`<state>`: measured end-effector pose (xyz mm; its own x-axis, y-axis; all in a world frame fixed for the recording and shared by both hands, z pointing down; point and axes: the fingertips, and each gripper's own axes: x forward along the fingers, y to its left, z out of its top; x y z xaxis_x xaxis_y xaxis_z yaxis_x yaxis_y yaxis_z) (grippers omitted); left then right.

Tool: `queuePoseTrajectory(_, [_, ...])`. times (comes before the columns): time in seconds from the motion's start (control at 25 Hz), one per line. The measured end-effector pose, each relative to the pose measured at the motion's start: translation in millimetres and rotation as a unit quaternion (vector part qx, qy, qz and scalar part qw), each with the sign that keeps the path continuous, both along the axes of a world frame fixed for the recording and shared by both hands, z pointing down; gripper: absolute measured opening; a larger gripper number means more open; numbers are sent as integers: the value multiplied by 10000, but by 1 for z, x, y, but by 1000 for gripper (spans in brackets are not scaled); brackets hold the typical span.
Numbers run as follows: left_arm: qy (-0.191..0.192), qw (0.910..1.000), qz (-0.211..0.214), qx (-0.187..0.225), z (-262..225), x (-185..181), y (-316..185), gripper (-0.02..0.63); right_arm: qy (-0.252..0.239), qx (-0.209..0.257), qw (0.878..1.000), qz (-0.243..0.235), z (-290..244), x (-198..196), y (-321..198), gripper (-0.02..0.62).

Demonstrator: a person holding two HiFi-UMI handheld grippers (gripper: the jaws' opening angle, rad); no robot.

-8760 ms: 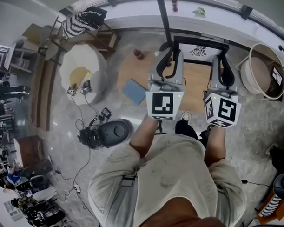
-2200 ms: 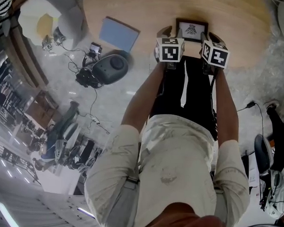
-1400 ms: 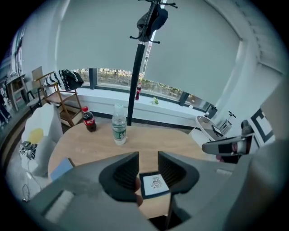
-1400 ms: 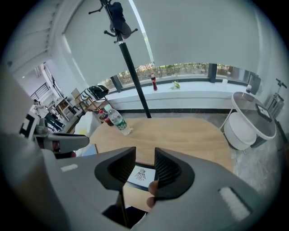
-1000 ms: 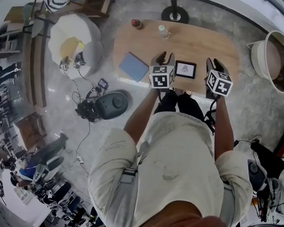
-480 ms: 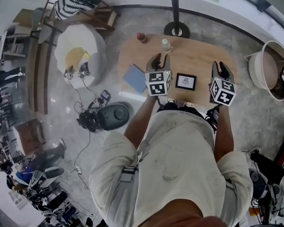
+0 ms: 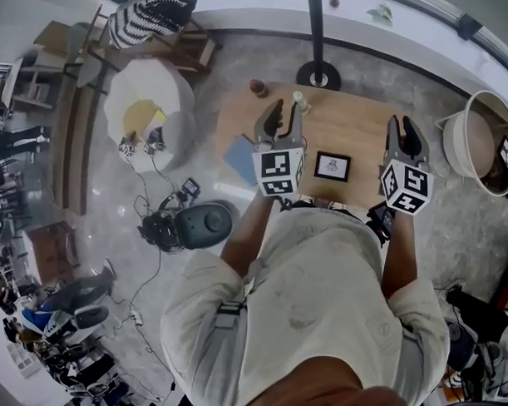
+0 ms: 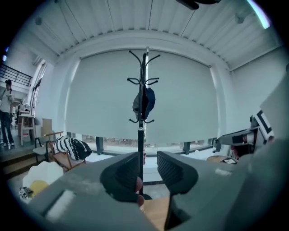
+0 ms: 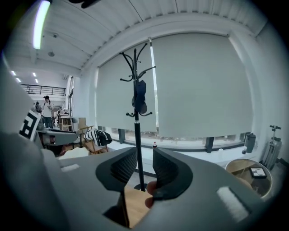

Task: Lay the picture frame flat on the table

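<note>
since the picture frame (image 7: 333, 166) lies flat by the near edge of the table (image 7: 350, 125) and the left gripper (image 7: 280, 114) and right gripper (image 7: 403, 128) hover empty, jaws apart though just narrowed slightly, the task looks done.

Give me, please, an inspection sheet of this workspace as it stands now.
Surface: wooden table.
Job's things: picture frame lies flat on the table, near its front edge.
Clutter: blue pad at the left end; red-capped bottle and clear bottle at the far edge.
Grippers: left gripper and right gripper open, jaws just closing slightly, nothing between them, held either side of the frame.
Cables: tangle on the floor; none seen on the table.
Surroundings: coat stand, round basket, white seat.
</note>
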<state>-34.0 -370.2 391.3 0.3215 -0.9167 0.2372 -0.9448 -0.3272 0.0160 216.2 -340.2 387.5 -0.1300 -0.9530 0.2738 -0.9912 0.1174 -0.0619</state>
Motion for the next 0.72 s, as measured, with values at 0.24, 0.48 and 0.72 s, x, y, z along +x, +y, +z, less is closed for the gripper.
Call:
queuePoseTrajectory(0.24, [-3, 9968, 113, 788, -68, 5, 6, 130, -15, 805, 9967, -57, -71, -6, 6, 112])
queuePoseTrajectory(0.48, [17, 9890, 117, 1471, -129, 8, 22, 130, 148, 1451, 9893, -30, -125, -7, 22, 112])
queuePoseTrajectory(0.72, [-148, 9807, 197, 1941, -172, 12, 39, 130, 336, 1930, 9806, 50, -163, -7, 38, 112])
